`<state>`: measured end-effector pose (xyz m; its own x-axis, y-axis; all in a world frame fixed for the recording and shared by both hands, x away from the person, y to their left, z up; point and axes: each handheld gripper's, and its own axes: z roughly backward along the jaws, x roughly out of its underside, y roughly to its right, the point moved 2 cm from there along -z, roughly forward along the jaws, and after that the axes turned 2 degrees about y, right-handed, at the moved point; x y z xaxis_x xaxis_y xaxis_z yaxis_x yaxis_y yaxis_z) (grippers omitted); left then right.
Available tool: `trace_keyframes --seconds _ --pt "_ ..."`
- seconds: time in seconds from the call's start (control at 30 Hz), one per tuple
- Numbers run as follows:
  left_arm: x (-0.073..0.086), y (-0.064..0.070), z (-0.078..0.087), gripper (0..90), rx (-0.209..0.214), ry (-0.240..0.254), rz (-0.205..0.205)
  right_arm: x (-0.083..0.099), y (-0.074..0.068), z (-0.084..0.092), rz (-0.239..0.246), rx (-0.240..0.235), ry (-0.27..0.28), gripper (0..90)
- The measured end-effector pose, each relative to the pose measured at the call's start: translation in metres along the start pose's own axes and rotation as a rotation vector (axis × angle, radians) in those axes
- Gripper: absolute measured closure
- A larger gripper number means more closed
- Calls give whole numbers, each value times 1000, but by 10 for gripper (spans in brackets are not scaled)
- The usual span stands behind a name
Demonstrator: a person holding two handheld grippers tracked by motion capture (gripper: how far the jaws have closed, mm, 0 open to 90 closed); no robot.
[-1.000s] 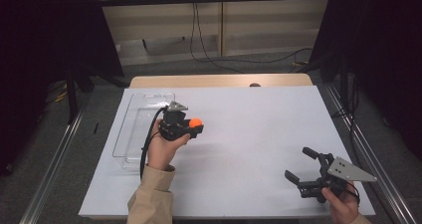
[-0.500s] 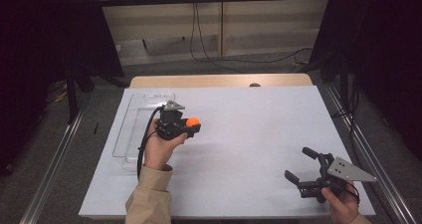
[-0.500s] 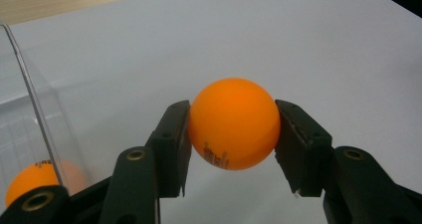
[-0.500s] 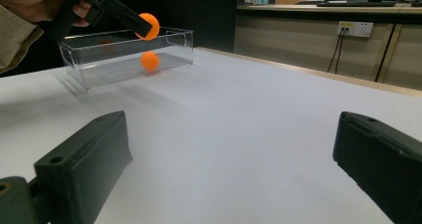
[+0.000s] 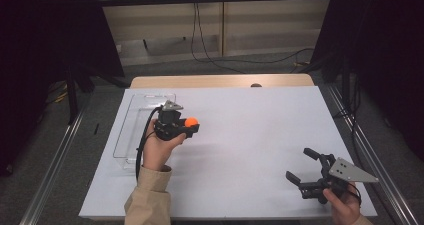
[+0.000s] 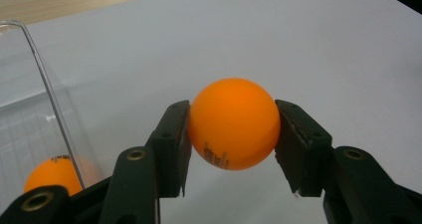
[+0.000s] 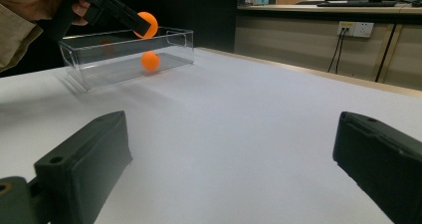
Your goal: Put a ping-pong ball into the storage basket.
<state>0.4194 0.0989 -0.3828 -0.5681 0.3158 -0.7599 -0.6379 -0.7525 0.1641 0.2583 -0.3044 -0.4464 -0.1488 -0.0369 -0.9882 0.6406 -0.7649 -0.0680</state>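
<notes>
Fingers of left gripper (image 6: 234,134) clamp orange ball (image 6: 234,123); right gripper (image 5: 305,166) gapes.

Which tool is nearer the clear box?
Left. The left tool hangs beside the clear box, gripping an orange ball; the right tool sits far across the table.

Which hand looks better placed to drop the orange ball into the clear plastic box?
Left. Its claw already grips the orange ball beside the clear plastic box; the right claw sits open, far across the table.

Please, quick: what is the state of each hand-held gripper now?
Left hand-held gripper: closed on the orange ball.
Right hand-held gripper: open, holding nothing.
</notes>
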Motion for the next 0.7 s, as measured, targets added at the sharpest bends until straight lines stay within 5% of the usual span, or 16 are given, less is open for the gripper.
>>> trace_keyframes --seconds 0.7 --pt "1 -6 6 508 -9 5 12 0 0 0 -2 1 -1 11"
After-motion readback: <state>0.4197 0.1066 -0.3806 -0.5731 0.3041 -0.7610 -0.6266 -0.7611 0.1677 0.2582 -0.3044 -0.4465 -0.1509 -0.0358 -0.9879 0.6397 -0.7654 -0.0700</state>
